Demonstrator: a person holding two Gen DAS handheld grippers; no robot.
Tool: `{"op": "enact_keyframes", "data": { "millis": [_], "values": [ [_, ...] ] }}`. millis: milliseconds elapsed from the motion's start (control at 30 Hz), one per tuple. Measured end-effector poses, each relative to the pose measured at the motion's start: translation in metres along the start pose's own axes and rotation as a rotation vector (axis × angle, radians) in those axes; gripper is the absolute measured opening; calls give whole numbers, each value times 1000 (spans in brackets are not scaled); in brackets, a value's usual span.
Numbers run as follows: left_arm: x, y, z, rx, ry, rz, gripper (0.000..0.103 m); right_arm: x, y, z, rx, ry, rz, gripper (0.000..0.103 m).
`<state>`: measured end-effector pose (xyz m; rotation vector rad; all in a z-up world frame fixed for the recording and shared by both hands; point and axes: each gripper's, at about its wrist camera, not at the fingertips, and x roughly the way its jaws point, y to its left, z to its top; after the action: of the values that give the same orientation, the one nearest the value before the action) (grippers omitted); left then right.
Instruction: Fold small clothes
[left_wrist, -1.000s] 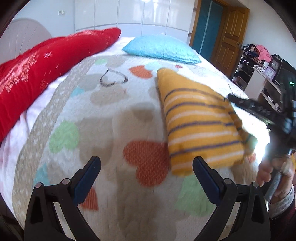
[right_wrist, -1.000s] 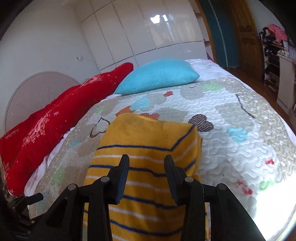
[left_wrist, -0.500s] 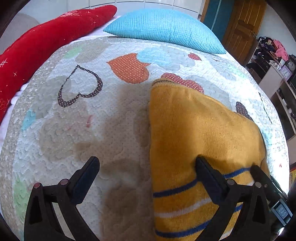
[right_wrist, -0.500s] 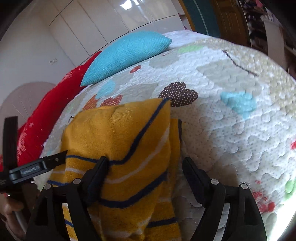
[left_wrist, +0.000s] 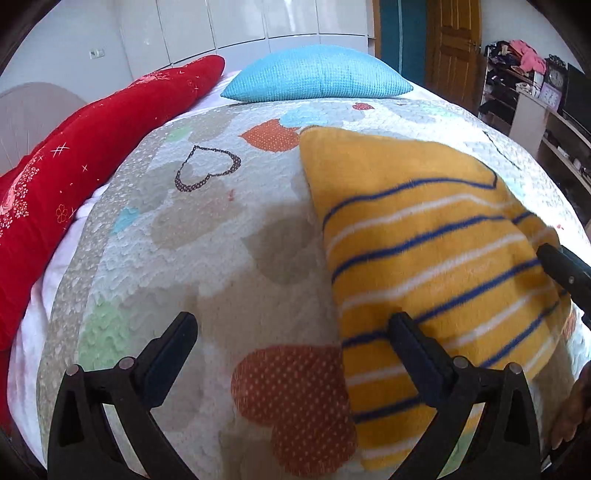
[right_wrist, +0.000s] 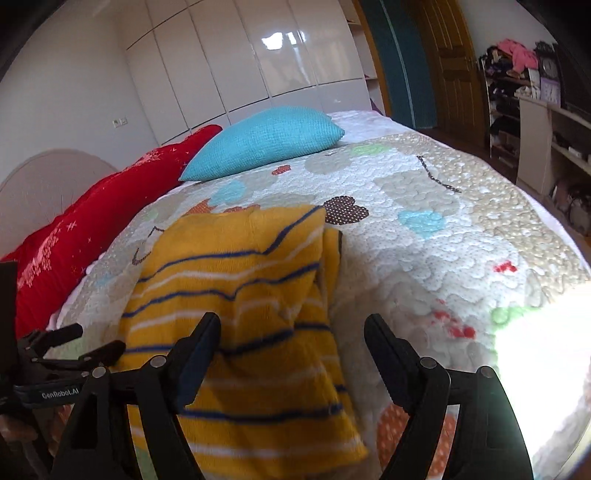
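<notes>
Left gripper (left_wrist: 291, 339): jaws apart, empty, pulled back toward the near edge of the bed (left_wrist: 207, 236) since half a second ago. Right gripper (right_wrist: 291, 339): jaws apart, empty, likewise withdrawn. Yellow striped garment (left_wrist: 436, 266): released, lying folded on the quilt, near right. Fold judged complete or nearly so.

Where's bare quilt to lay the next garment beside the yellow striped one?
Bare quilt lies between the yellow striped garment and the red blanket, ahead of the open left gripper. More lies on the garment's other side, ahead of the open right gripper. The blue pillow crowds the far end.
</notes>
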<state>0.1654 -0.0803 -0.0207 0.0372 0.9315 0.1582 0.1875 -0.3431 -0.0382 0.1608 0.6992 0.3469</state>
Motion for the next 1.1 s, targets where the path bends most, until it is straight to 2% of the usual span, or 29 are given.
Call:
{"op": "enact_keyframes", "data": {
  "millis": [133, 267, 367, 433, 500, 567, 667, 1100],
  "values": [
    [-18, 5, -30, -39, 8, -30, 103, -29, -1, -37, -27, 14, -42, 85],
    [-27, 15, -56, -135, 18, -62, 103, -32, -16, -71, 34, 67, -32, 85],
    [-13, 19, -72, -194, 71, -99, 103, -35, -6, -86, -42, 12, -91, 85],
    [-2, 18, -79, -197, 99, -94, 103, -30, 7, -89, -108, 12, -157, 88],
    [-4, 7, -84, -133, 42, -38, 103, -27, 12, -90, -142, 12, -193, 89],
    [-6, 3, -89, -121, -7, -14, 103, -28, 9, -91, -133, 6, -186, 89],
    [-6, 6, -92, -137, -34, -30, 103, -29, 7, -92, -125, -5, -183, 89],
    [-8, 5, -95, -133, -63, -21, 103, -31, 14, -95, -140, -13, -232, 91]
  ]
}}
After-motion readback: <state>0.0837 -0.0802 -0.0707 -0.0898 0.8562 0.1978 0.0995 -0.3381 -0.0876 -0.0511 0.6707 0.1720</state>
